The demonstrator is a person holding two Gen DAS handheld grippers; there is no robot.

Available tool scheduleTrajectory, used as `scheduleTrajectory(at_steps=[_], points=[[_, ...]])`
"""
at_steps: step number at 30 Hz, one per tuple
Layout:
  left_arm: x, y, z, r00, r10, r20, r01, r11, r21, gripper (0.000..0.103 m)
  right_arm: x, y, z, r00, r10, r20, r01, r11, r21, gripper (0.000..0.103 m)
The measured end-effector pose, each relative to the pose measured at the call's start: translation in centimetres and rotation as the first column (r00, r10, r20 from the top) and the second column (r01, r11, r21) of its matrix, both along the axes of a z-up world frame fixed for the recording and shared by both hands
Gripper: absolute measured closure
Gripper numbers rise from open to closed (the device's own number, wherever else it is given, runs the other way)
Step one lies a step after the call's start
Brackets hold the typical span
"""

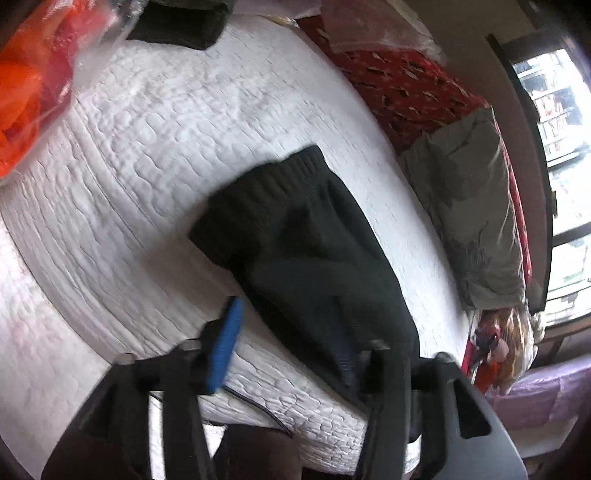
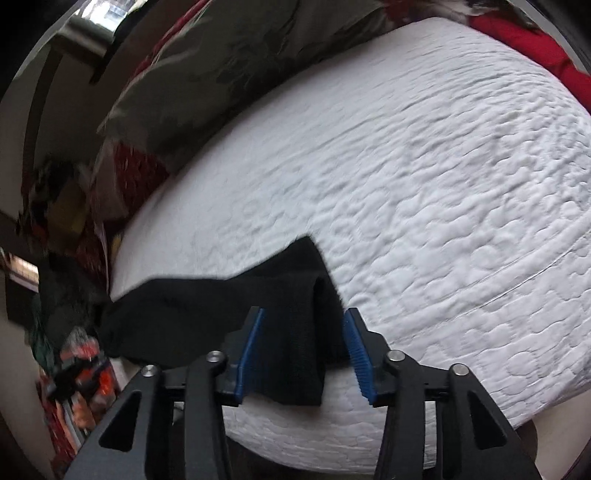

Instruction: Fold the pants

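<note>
Black pants (image 1: 306,251) lie on a white quilted mattress (image 1: 147,155), ribbed waistband at the far end. My left gripper (image 1: 288,343) is open over the near end of the pants; its blue left pad (image 1: 225,347) shows, and cloth drapes over the right finger. In the right wrist view the pants (image 2: 221,314) lie folded at the mattress (image 2: 424,184) edge. My right gripper (image 2: 304,354) is open, its blue pads (image 2: 251,350) on either side of the ribbed end of the pants, which lies between them.
A grey patterned pillow (image 1: 472,206) and red bedding (image 1: 406,81) lie along the far side. An orange item in clear plastic (image 1: 33,74) and a dark folded garment (image 1: 181,26) sit at the mattress corner. A window (image 1: 554,147) is at the right. Clutter lies on the floor (image 2: 74,362).
</note>
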State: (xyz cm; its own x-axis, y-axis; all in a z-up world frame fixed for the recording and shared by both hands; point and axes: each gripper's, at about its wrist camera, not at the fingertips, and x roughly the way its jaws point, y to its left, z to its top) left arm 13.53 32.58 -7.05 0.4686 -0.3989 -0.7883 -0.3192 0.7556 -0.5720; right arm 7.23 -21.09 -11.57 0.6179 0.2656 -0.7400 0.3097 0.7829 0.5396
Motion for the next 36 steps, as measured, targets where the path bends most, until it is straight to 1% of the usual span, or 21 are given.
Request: scheduleTrajectory(at_steps=[3, 5, 9, 12, 16, 18, 19, 20, 21, 22, 24, 25, 26, 27, 28, 30, 31, 33, 34, 36], points=[[0.6, -1.4, -0.5, 1.000, -0.021, -0.013, 0.021, 1.000, -0.007, 0.053, 0.4, -1.2, -0.3, 1.000, -0.031, -0.004, 0.031, 0.998, 0.052, 0.055], [1.3, -1.9, -0.7, 1.000, -0.020, -0.018, 0.020, 1.000, 0.003, 0.053, 1.0, -1.1, -0.7, 1.000, -0.026, -0.007, 0.026, 0.996, 0.091, 0.055], [3.0, -2.1, -0.5, 1.000, -0.012, -0.021, 0.013, 0.999, 0.033, 0.053, 2.3, -0.3, -1.2, 1.000, -0.012, -0.024, 0.013, 0.998, 0.066, 0.055], [4.2, -1.6, -0.9, 0.999, 0.009, -0.045, -0.008, 1.000, 0.011, 0.053, 2.6, 0.7, -1.6, 1.000, 0.005, -0.026, -0.003, 0.999, 0.054, 0.055], [4.5, -1.8, -1.9, 0.997, 0.017, -0.078, -0.020, 0.999, -0.029, 0.054, 2.9, 1.8, -1.7, 0.999, 0.030, -0.022, -0.030, 0.999, 0.020, 0.055], [4.3, -2.0, -2.2, 0.996, 0.028, -0.082, -0.029, 1.000, -0.010, 0.072, 3.0, 2.3, -1.7, 0.999, 0.044, -0.021, -0.044, 0.999, -0.017, 0.061], [4.3, -2.0, -2.5, 0.996, 0.038, -0.086, -0.038, 0.999, -0.001, 0.088, 2.9, 2.3, -1.8, 0.999, 0.046, -0.020, -0.046, 0.999, -0.029, 0.068], [4.2, -1.9, -2.8, 0.995, 0.048, -0.091, -0.049, 0.999, -0.006, 0.097, 2.8, 2.2, -1.8, 0.999, 0.048, -0.023, -0.049, 0.998, -0.041, 0.079], [4.0, -1.8, -3.0, 0.994, 0.062, -0.093, -0.063, 0.998, -0.016, 0.099, 3.0, 2.2, -1.9, 0.998, 0.051, -0.030, -0.052, 0.997, -0.049, 0.084], [3.9, -1.5, -3.1, 0.993, 0.076, -0.091, -0.079, 0.996, -0.032, 0.100, 3.3, 2.3, -2.0, 0.998, 0.057, -0.042, -0.059, 0.997, -0.054, 0.091], [3.2, -1.0, -2.6, 0.992, 0.097, -0.083, -0.104, 0.991, -0.079, 0.101, 3.6, 2.4, -2.1, 0.997, 0.061, -0.053, -0.064, 0.996, -0.065, 0.093], [2.8, -0.7, -2.1, 0.992, 0.104, -0.064, -0.111, 0.988, -0.108, 0.101, 4.0, 2.6, -1.7, 0.996, 0.068, -0.059, -0.073, 0.994, -0.081, 0.095], [2.3, -0.4, -1.5, 0.993, 0.110, -0.042, -0.114, 0.987, -0.114, 0.101, 4.7, 3.0, -1.1, 0.996, 0.072, -0.054, -0.077, 0.993, -0.091, 0.095], [2.0, -0.3, -1.1, 0.993, 0.113, -0.031, -0.115, 0.989, -0.096, 0.101, 4.9, 2.9, -0.3, 0.997, 0.072, -0.031, -0.075, 0.993, -0.092, 0.095], [1.7, -0.2, -1.2, 0.993, 0.109, -0.035, -0.112, 0.991, -0.076, 0.101, 5.1, 2.6, 1.1, 0.997, 0.070, 0.018, -0.069, 0.995, -0.076, 0.096], [1.5, 0.0, -2.4, 0.992, 0.105, -0.072, -0.111, 0.991, -0.073, 0.101, 5.4, 2.2, 2.8, 0.995, 0.069, 0.075, -0.065, 0.996, -0.057, 0.095], [1.5, 0.1, -3.1, 0.990, 0.109, -0.094, -0.116, 0.991, -0.071, 0.101, 5.7, 2.0, 3.1, 0.994, 0.071, 0.081, -0.067, 0.996, -0.058, 0.095], [1.5, 0.3, -4.0, 0.985, 0.116, -0.125, -0.128, 0.988, -0.085, 0.101, 6.2, 1.9, 2.2, 0.997, 0.069, 0.042, -0.066, 0.995, -0.078, 0.095], [1.4, 0.4, -4.2, 0.983, 0.121, -0.138, -0.135, 0.986, -0.101, 0.101, 6.5, 1.8, 0.9, 0.998, 0.065, -0.003, -0.065, 0.994, -0.094, 0.095], [1.0, 0.4, -3.6, 0.985, 0.115, -0.126, -0.129, 0.986, -0.108, 0.101, 6.9, 1.7, -1.1, 0.996, 0.053, -0.078, -0.061, 0.992, -0.114, 0.093]])
